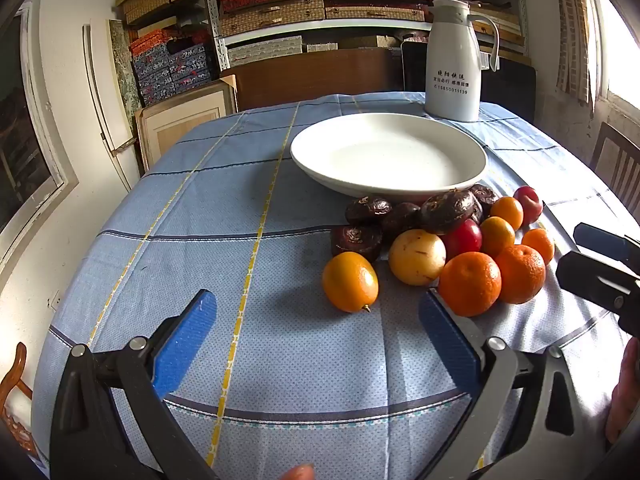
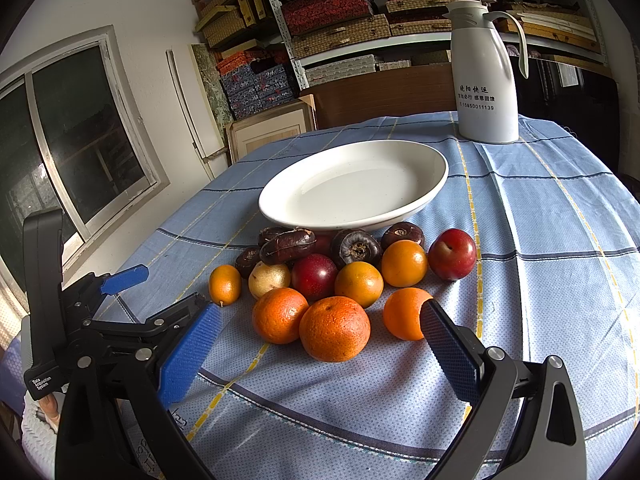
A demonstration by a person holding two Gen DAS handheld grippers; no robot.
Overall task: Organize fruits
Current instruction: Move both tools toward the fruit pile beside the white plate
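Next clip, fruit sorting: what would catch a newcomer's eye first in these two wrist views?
The heap of fruit on the blue checked tablecloth: tangerines in front, red plums and dark brown water chestnuts behind. Just beyond it sits a big white plate with nothing on it, and a white thermos jug at the far edge. Both the left gripper and the right gripper hang open over the cloth.

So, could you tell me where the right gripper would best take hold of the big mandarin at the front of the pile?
Probably across the mandarin's widest middle, coming from the near side over bare cloth. Its round body stands clear in front; another mandarin crowds its left, so the right gripper's open jaws need care there.
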